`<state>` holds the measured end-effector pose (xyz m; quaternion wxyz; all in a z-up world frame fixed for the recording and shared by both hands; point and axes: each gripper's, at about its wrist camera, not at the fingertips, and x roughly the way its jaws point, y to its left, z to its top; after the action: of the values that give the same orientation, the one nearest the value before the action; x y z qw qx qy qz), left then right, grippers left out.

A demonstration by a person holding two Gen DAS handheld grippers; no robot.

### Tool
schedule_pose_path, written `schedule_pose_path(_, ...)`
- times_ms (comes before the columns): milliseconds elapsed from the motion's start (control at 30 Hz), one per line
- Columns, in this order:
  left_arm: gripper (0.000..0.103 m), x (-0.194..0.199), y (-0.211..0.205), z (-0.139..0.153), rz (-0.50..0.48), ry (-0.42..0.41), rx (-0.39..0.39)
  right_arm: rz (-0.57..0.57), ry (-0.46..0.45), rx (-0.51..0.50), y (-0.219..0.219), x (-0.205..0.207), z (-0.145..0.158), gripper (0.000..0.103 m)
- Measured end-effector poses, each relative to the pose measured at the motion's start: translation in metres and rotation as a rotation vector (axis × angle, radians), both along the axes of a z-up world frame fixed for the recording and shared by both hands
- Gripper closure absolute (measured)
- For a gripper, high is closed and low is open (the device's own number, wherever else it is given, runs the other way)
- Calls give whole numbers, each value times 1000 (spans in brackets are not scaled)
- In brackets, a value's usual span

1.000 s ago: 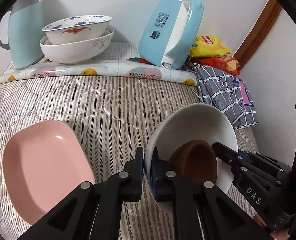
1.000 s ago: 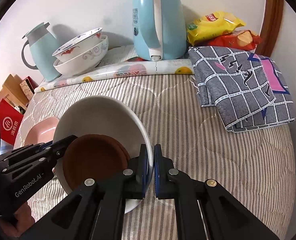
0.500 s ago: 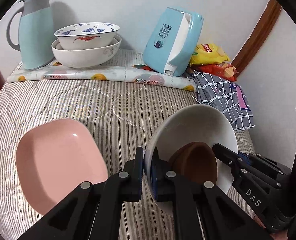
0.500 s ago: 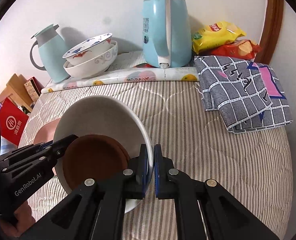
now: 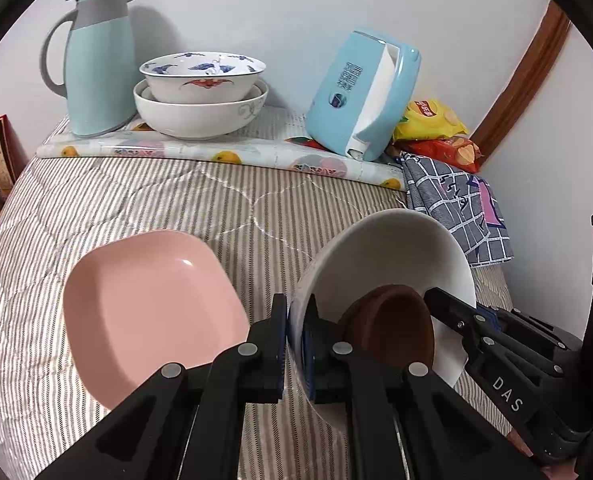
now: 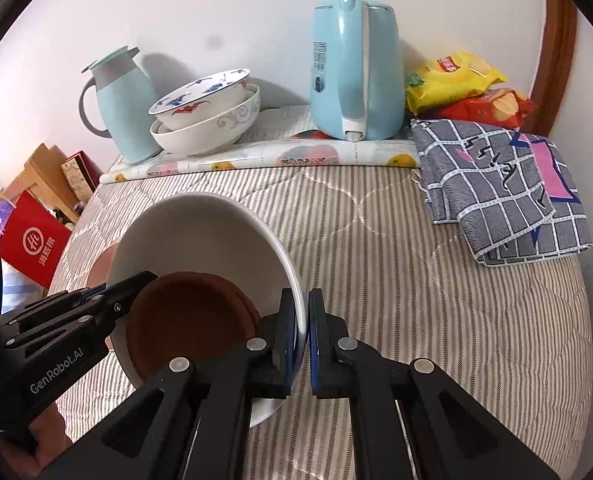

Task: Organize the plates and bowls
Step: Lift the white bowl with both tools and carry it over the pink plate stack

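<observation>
A large white bowl (image 5: 388, 256) with a small brown bowl (image 5: 396, 328) inside is held between both grippers above the striped cloth. My left gripper (image 5: 294, 336) is shut on its left rim. My right gripper (image 6: 302, 328) is shut on its right rim; the white bowl (image 6: 200, 236) and brown bowl (image 6: 188, 316) show there too. A pink square plate (image 5: 144, 308) lies to the left of the white bowl. Two stacked patterned bowls (image 5: 200, 96) stand at the back.
A light blue thermos jug (image 5: 96, 60) stands at the back left and a blue kettle (image 6: 352, 72) at the back centre. Snack bags (image 6: 468, 88) and a checked cloth (image 6: 500, 184) lie at the right. Boxes (image 6: 36, 236) stand beyond the left edge.
Both grippers, still holding the white bowl, have risen and pulled back; the pink plate and the back items appear farther and shifted right in the left wrist view.
</observation>
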<state>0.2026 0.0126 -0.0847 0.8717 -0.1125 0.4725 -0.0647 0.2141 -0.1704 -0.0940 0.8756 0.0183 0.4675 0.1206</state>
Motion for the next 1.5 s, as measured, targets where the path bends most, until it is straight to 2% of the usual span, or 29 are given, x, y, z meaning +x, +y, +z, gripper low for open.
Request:
schedule_pose_path(900,96,-6,61,5,111,-1,13,96,-8,26,60,10,2,97)
schedule_pose_path(1500,96,-14,114,-10,189,24,-4,167,18,14,117,10,-12,97)
